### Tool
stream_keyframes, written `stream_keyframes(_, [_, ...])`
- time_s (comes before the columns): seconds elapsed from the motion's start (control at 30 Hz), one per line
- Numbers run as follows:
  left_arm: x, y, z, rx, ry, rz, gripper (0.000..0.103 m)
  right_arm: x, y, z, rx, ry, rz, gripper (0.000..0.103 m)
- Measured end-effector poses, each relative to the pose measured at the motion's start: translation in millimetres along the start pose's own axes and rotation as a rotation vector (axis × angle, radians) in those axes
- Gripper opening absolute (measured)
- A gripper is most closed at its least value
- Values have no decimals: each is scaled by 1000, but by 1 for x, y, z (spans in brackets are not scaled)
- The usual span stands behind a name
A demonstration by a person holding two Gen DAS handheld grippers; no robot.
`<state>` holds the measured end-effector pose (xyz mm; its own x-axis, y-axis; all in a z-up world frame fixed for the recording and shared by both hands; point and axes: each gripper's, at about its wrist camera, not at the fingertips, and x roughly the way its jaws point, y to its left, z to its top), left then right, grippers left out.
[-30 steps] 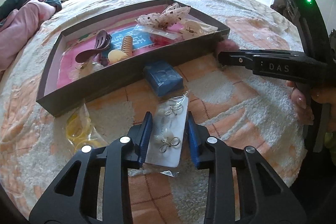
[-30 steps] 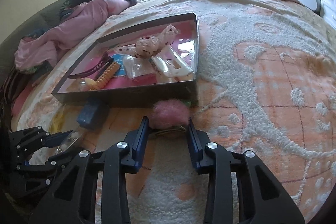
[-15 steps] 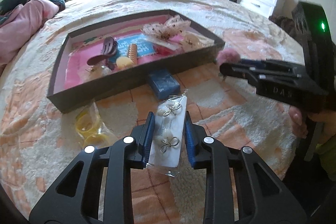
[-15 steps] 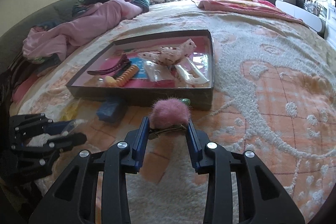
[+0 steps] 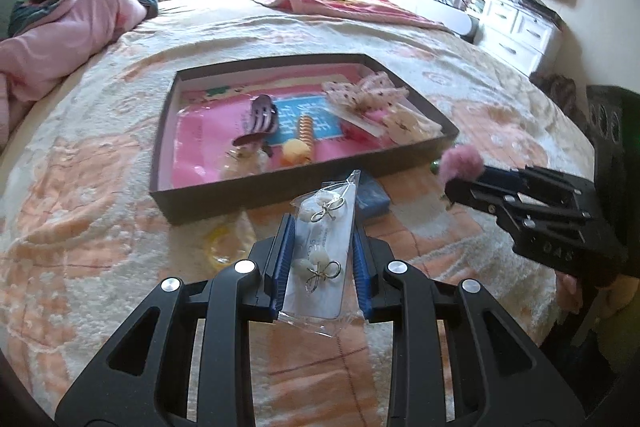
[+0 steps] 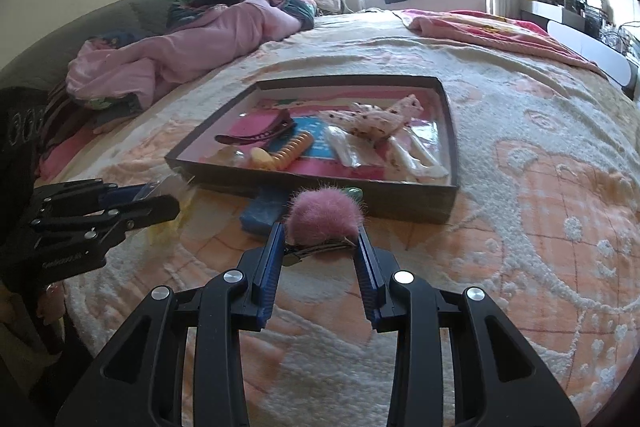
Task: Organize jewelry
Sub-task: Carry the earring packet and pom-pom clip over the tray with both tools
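Between the left gripper's (image 5: 320,267) clamped blue pads: clear earring packet (image 5: 322,259), its card print unreadable. Beyond the fingertips, the dark tray (image 5: 256,191). Right gripper (image 6: 320,255), marked "DAS", pinches a pink pom-pom clip (image 6: 323,221) short of the tray wall.

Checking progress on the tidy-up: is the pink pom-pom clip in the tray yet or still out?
Out. The pom-pom clip is gripped in the right gripper, in front of the tray's near wall.
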<state>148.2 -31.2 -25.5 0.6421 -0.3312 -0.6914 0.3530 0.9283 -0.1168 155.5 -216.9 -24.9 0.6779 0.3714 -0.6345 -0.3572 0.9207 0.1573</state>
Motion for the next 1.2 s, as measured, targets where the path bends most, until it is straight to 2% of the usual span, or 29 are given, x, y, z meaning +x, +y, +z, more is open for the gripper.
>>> stream_keyframes(0.77, [-18, 54, 21, -130, -94, 96, 20, 16, 27, 22, -73, -14, 24, 33])
stream_keyframes(0.97, [-13, 68, 29, -159, -98, 112, 20, 25, 24, 31, -76, -16, 15, 33])
stream_keyframes(1.2, [0, 73, 39, -146, -82, 141, 20, 35, 19, 41, -75, -21, 8, 33])
